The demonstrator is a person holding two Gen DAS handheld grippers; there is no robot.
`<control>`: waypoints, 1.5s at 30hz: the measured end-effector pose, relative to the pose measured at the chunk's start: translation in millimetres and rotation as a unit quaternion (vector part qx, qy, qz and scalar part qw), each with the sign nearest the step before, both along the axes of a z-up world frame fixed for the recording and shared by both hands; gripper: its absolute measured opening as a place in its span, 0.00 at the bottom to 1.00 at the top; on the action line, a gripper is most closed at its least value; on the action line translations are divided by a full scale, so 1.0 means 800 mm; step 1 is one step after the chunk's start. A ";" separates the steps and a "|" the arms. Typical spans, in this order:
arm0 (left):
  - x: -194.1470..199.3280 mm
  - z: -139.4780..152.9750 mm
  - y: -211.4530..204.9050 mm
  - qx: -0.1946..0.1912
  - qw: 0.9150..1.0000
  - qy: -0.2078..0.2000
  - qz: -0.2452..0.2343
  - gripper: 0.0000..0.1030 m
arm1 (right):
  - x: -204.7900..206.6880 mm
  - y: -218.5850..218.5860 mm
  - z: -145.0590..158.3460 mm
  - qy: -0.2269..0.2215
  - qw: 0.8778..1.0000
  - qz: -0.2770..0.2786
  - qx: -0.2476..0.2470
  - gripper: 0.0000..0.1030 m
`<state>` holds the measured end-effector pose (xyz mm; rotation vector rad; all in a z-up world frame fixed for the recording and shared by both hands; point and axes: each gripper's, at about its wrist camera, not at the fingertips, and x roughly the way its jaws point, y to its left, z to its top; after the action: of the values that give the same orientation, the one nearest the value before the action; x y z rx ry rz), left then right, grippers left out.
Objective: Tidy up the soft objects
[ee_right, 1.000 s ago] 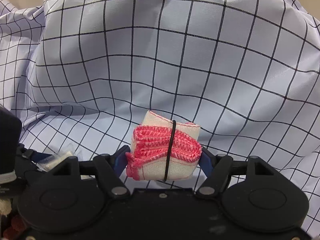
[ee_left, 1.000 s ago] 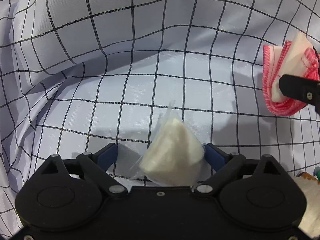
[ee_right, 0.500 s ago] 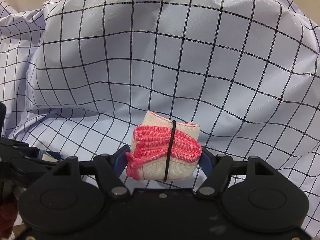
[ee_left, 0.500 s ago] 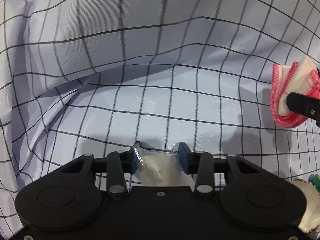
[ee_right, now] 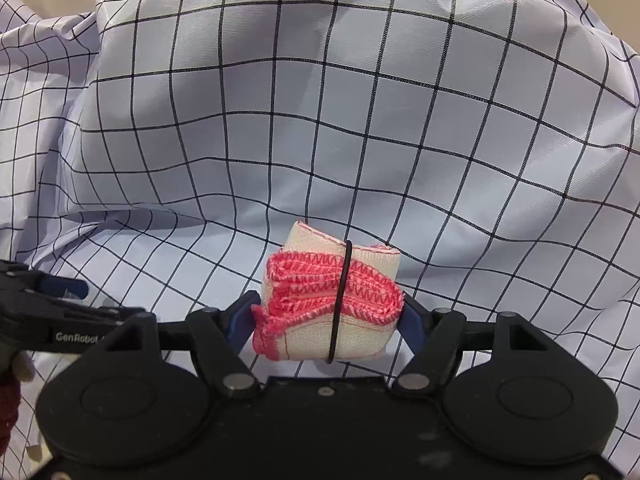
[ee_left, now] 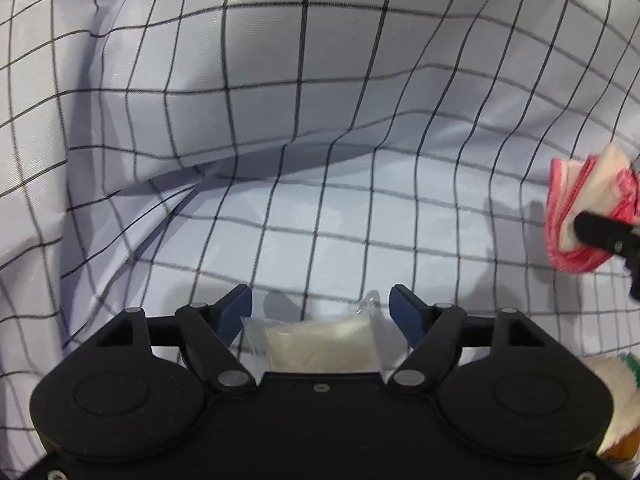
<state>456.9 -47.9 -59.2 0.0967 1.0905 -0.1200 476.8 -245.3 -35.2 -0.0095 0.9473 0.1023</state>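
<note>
My left gripper (ee_left: 321, 304) is open, its blue fingertips spread wide apart. A clear plastic packet of white soft material (ee_left: 320, 342) lies between the jaws on the checked fabric, touching neither pad. My right gripper (ee_right: 330, 312) is shut on a folded white cloth with pink stitched edges (ee_right: 332, 300), bound by a black elastic band. That cloth also shows at the right edge of the left wrist view (ee_left: 584, 216), pinched by a black finger. The left gripper shows at the left edge of the right wrist view (ee_right: 60, 312).
Everything lies inside a white fabric container with a black grid pattern (ee_left: 280, 120), whose walls rise in folds all around (ee_right: 360, 100). A cream knitted item with green and orange parts (ee_left: 616, 396) sits at the lower right of the left wrist view.
My left gripper closed on the packet half a second ago and has now opened wide; the packet lies lower and flatter between the jaws. The right gripper still holds the pink-edged cloth, unmoved.
</note>
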 end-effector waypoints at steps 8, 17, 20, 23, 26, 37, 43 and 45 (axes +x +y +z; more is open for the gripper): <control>-0.015 -0.001 -0.001 0.025 0.999 0.014 0.015 0.73 | -0.005 -0.001 0.001 -0.002 1.000 0.001 0.001 0.69; -0.016 0.029 -0.004 -0.022 0.999 -0.023 0.035 0.74 | -0.006 -0.006 -0.003 0.001 1.000 -0.002 0.004 0.69; -0.019 0.040 -0.008 -0.014 0.999 -0.029 0.026 0.81 | -0.007 -0.008 -0.003 0.000 1.000 -0.002 0.005 0.69; -0.028 0.026 -0.025 0.020 0.999 -0.029 0.016 0.82 | -0.008 -0.011 -0.003 0.000 1.000 -0.007 0.007 0.69; -0.036 0.011 -0.026 0.033 0.999 -0.014 0.018 0.82 | -0.009 -0.012 -0.003 0.002 1.000 -0.008 0.011 0.69; -0.031 -0.027 -0.017 0.019 0.999 0.033 0.032 0.65 | -0.004 -0.012 -0.007 0.007 1.000 -0.007 0.008 0.69; -0.030 -0.015 -0.004 0.003 0.999 0.020 0.043 0.57 | -0.001 -0.007 -0.006 0.009 1.000 -0.008 0.010 0.69; -0.028 -0.009 0.005 0.000 0.999 0.012 0.048 0.57 | 0.001 -0.003 -0.003 0.009 1.000 -0.005 0.013 0.69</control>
<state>434.3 -43.9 -66.8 0.0431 1.1177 -0.0355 477.3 -247.5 -37.3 0.0202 0.9641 0.1047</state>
